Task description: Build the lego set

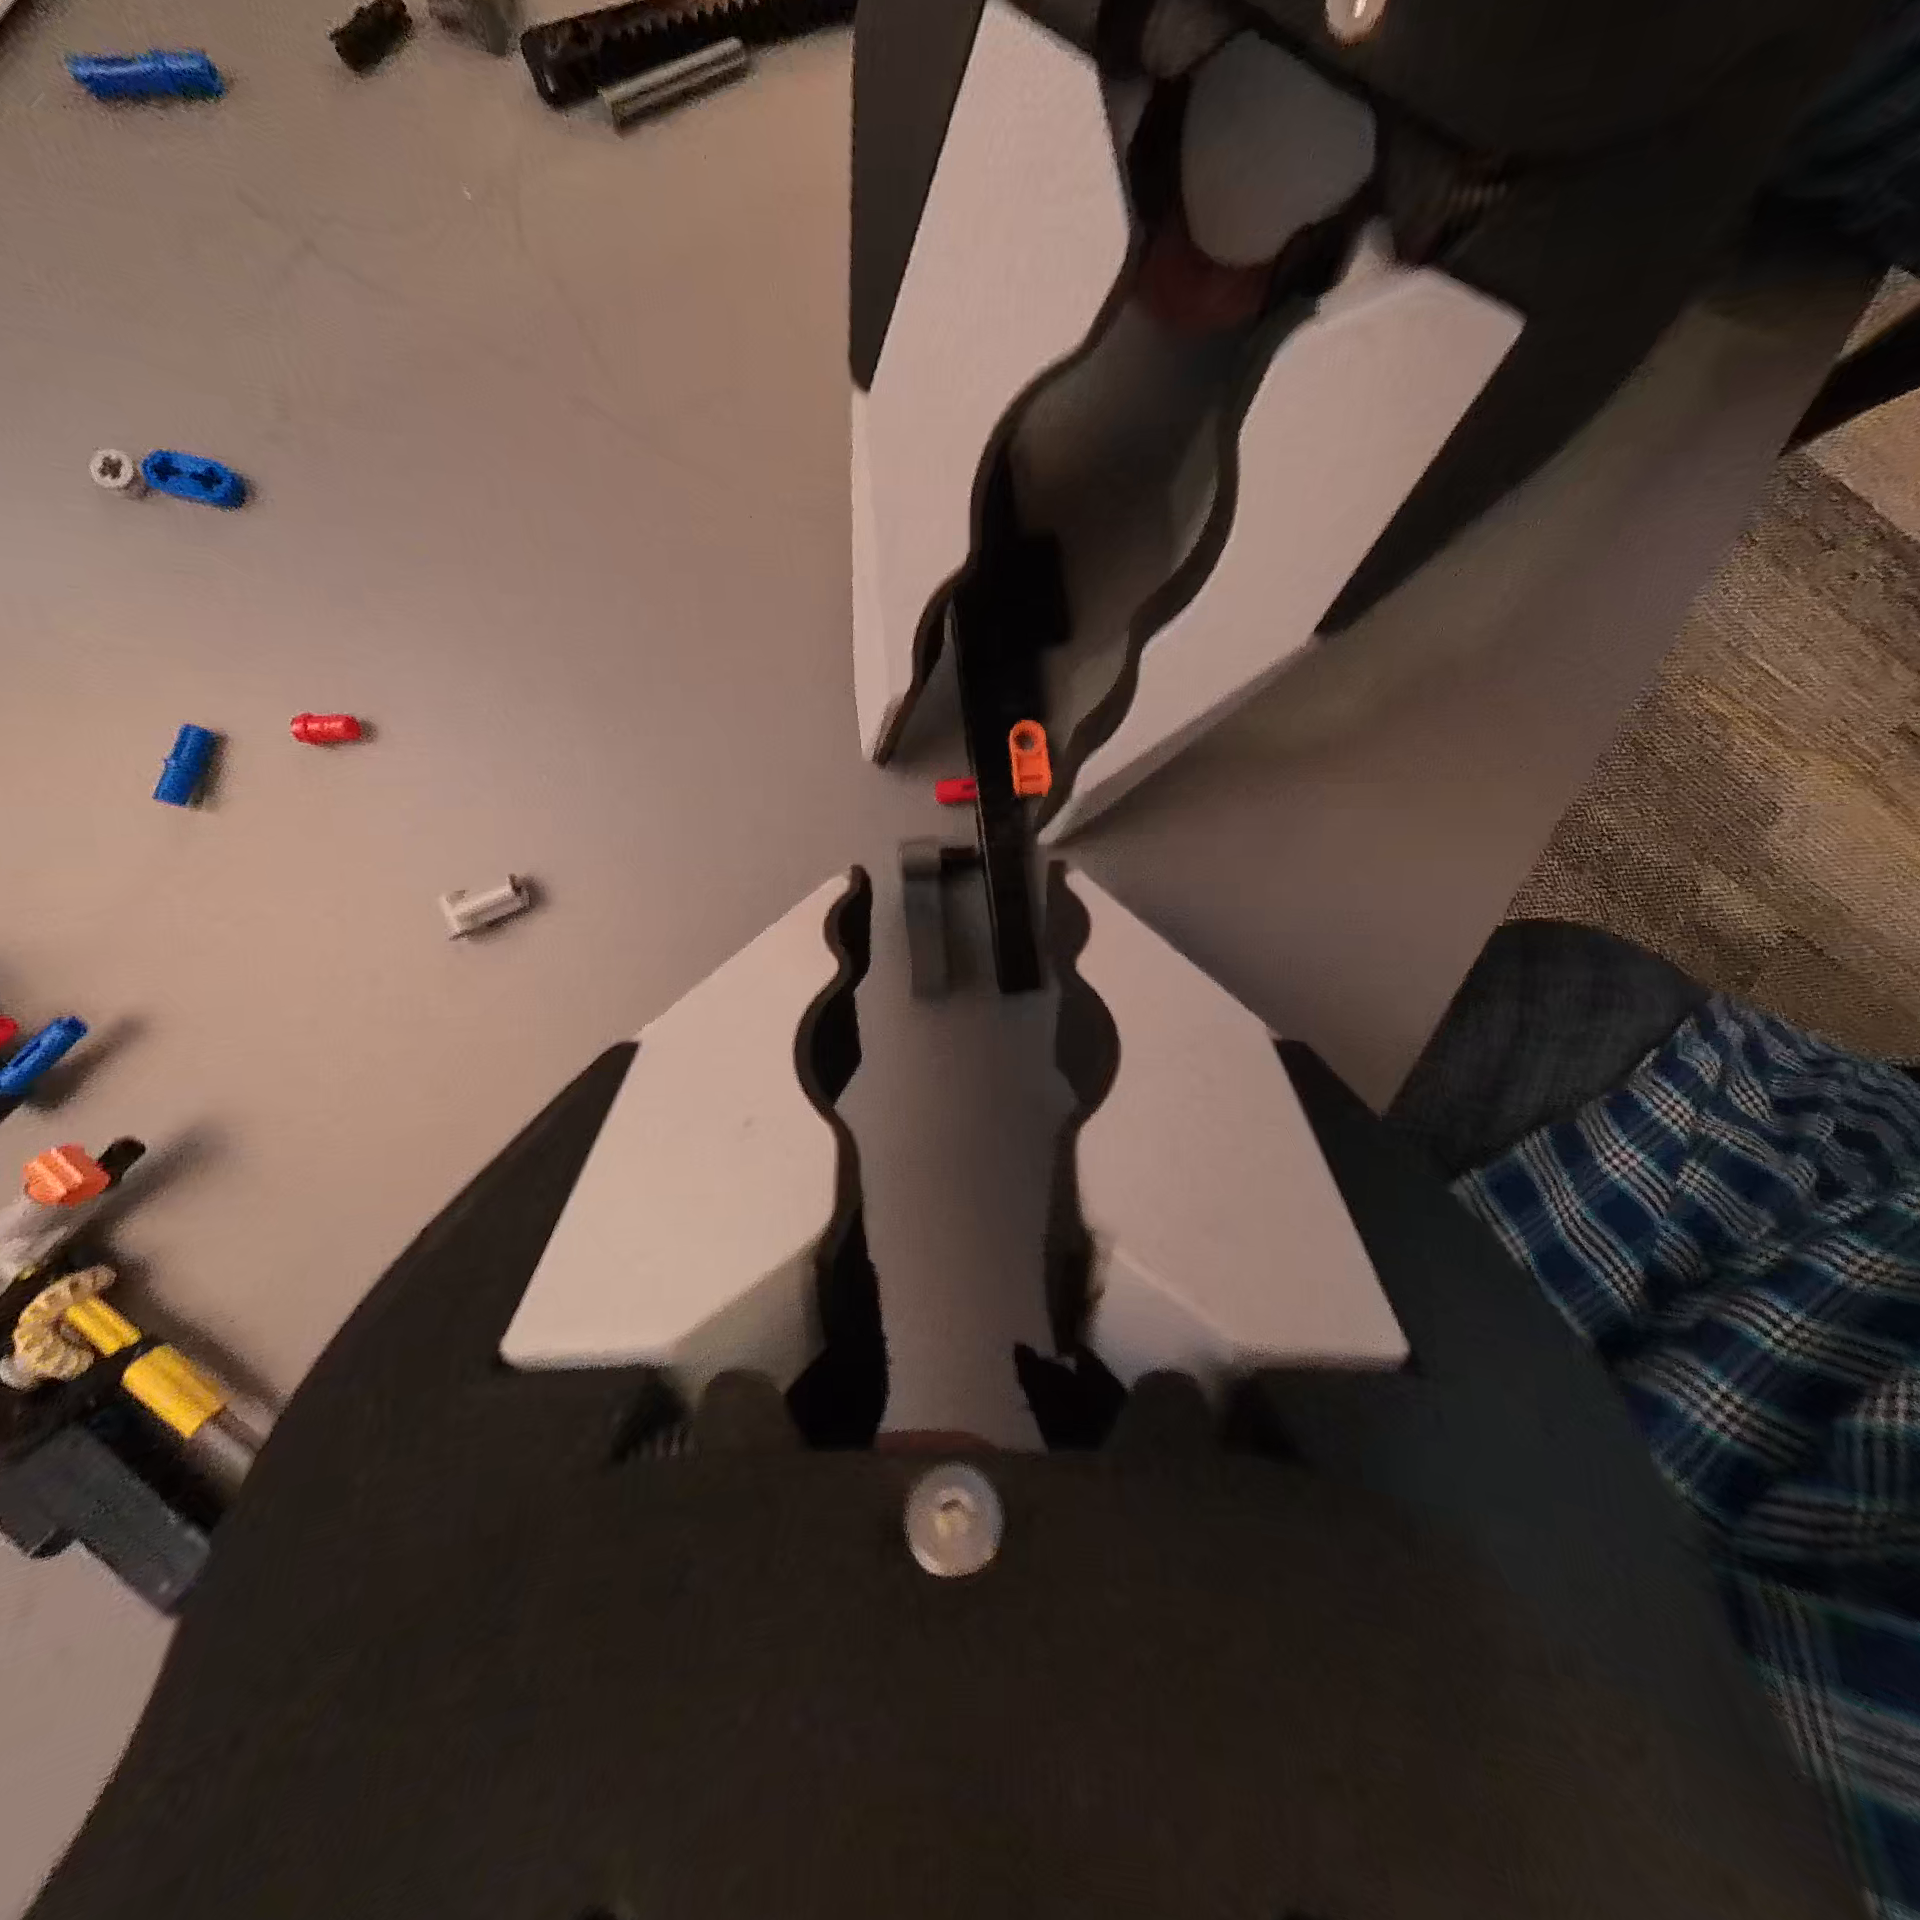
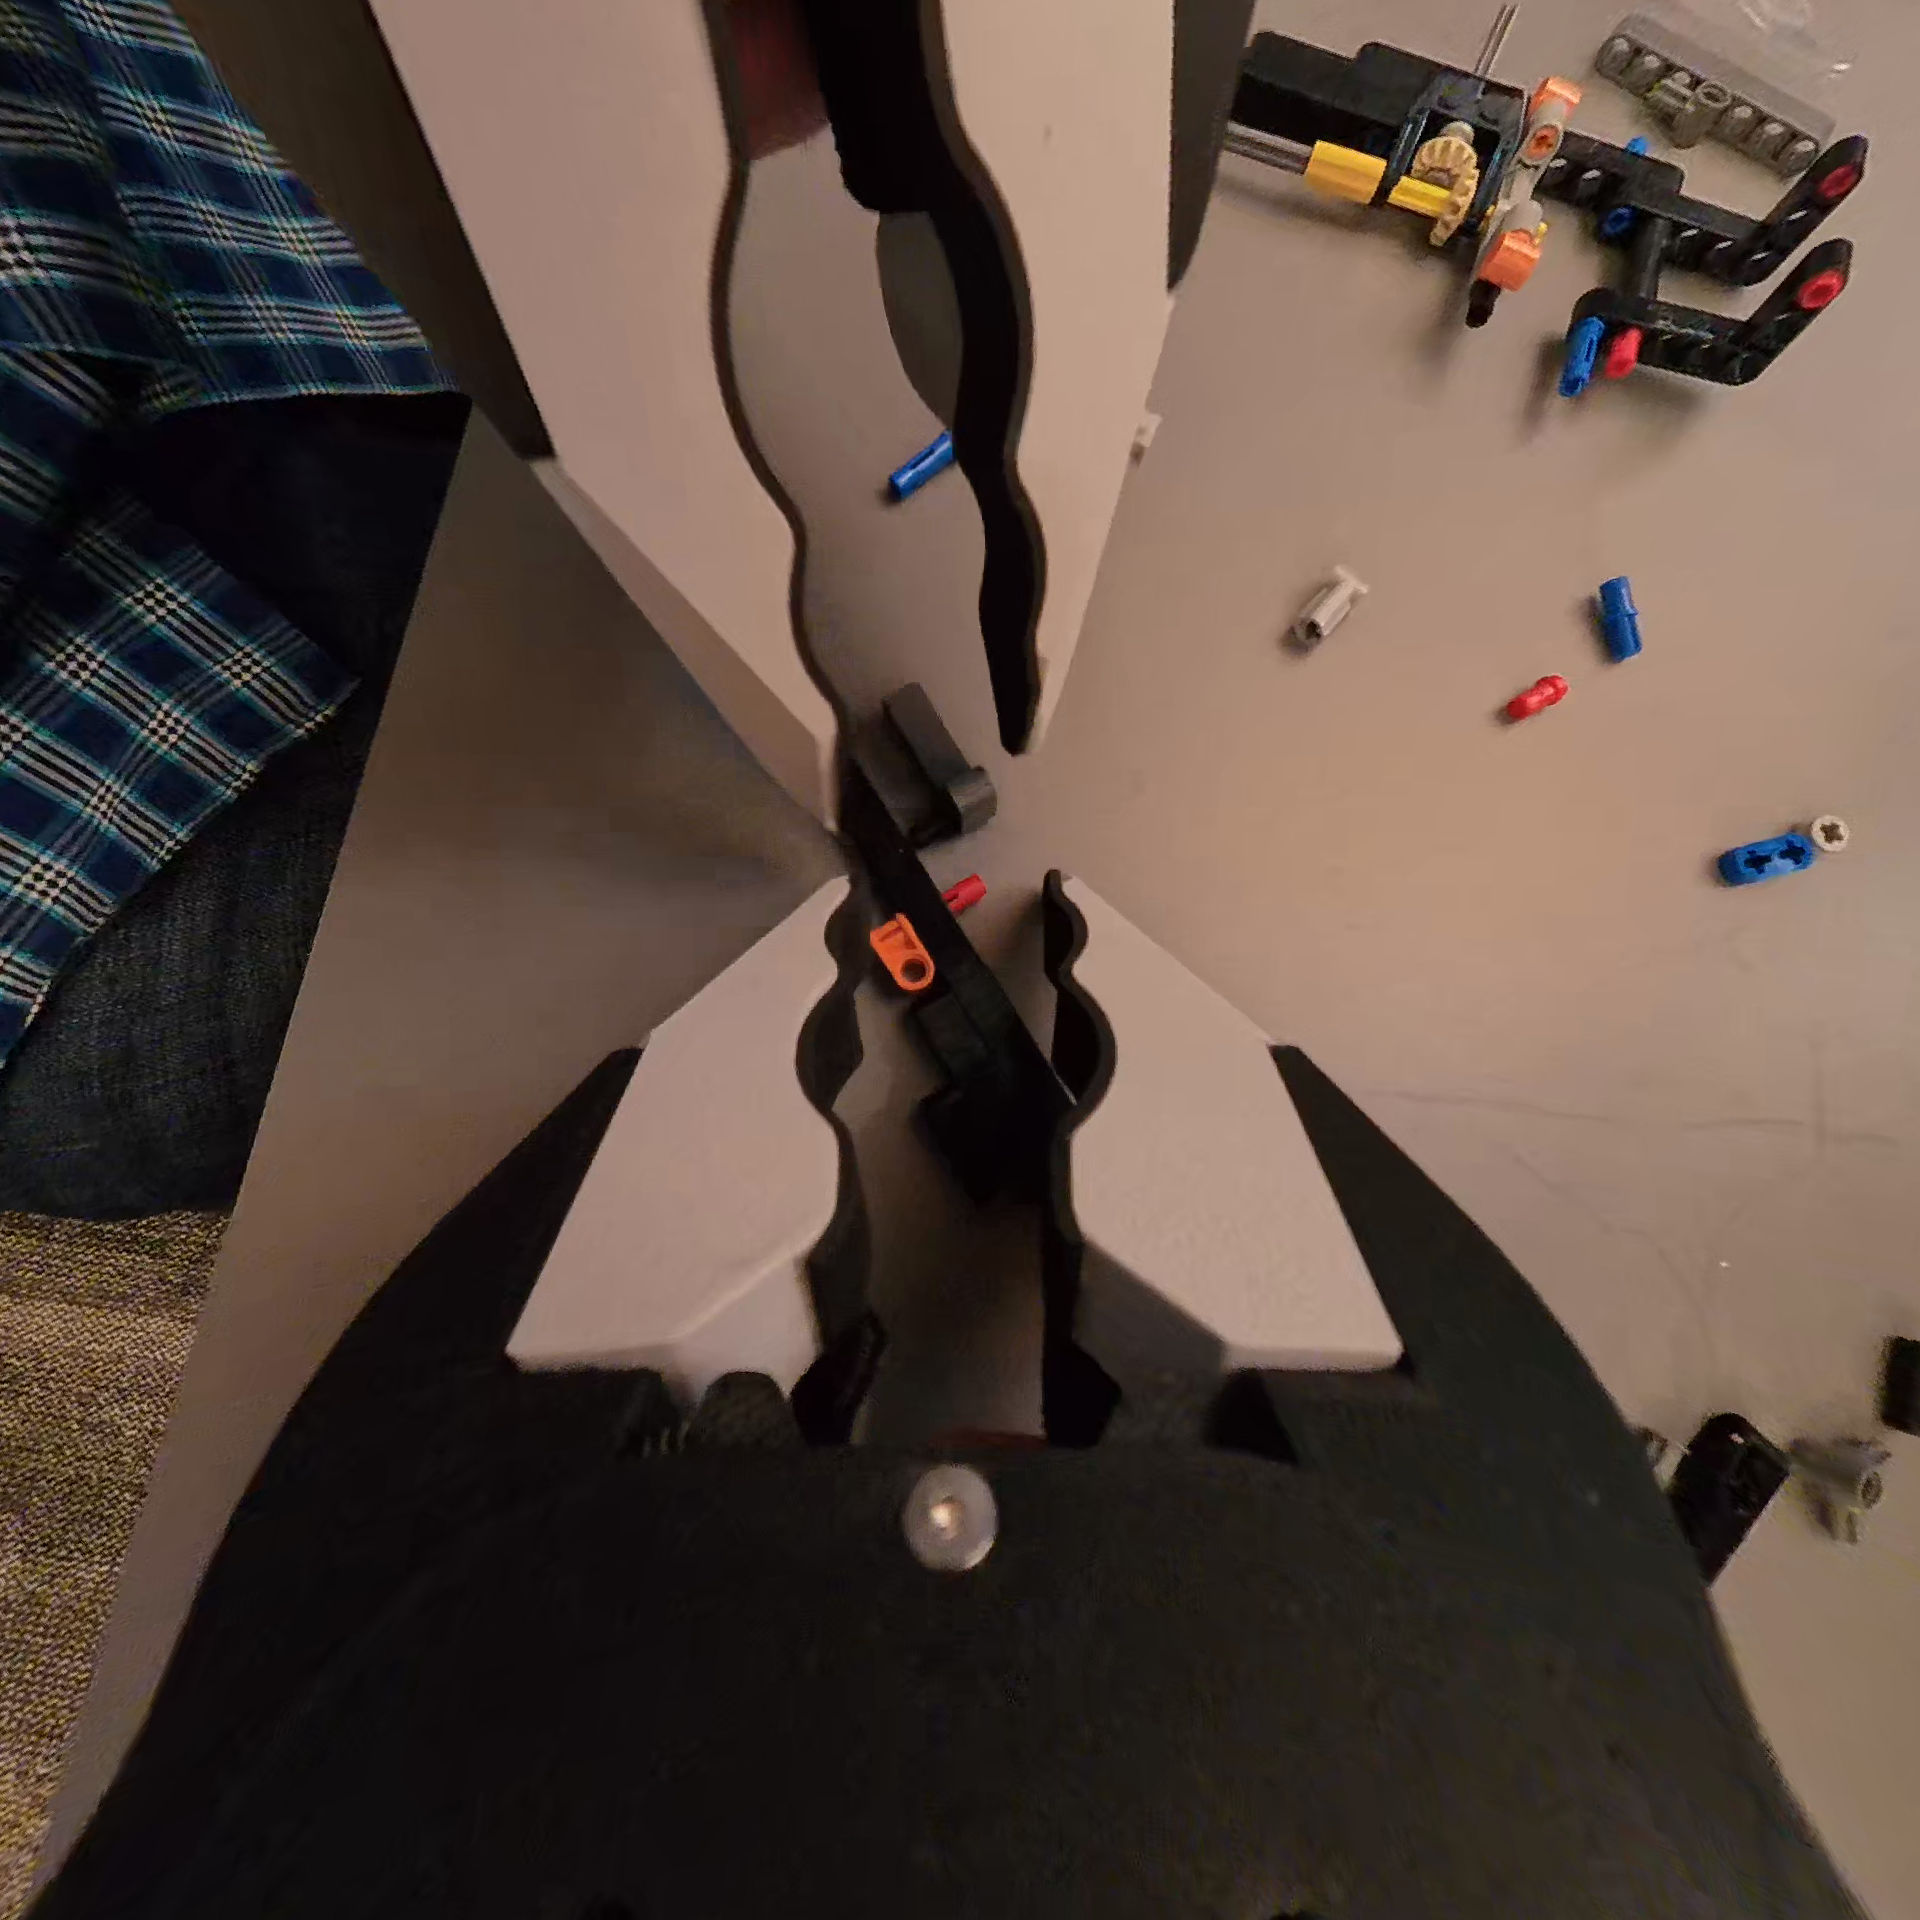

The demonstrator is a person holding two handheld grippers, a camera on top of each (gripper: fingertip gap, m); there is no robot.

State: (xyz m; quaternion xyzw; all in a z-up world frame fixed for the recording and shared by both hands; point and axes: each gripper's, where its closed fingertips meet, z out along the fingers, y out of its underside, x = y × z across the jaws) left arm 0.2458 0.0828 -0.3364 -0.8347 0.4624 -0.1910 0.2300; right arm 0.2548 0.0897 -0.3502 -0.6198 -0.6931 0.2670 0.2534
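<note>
My right gripper [image 2: 948,888] is shut on a long black beam [image 2: 971,1023] that runs slantwise between its fingers. An orange connector [image 2: 902,951] and a red pin [image 2: 964,891] stick out of the beam. My left gripper [image 1: 956,878] faces it tip to tip. It is closed around the beam's far end [image 1: 1008,914] and a dark grey piece [image 1: 933,914] lying against that end. In the left wrist view the right gripper [image 1: 966,790] comes down from above with the beam, the orange connector [image 1: 1029,756] and the red pin [image 1: 954,791].
Loose blue, red and grey pins [image 2: 1617,618] lie on the grey table [image 2: 1351,1039]. A partly built black frame with yellow and orange parts [image 2: 1507,177] lies far right. A black toothed rack [image 1: 665,42] lies at the back. A person's plaid clothing [image 1: 1714,1299] and carpet are beyond the table edge. The grippers are tip to tip, or close to it.
</note>
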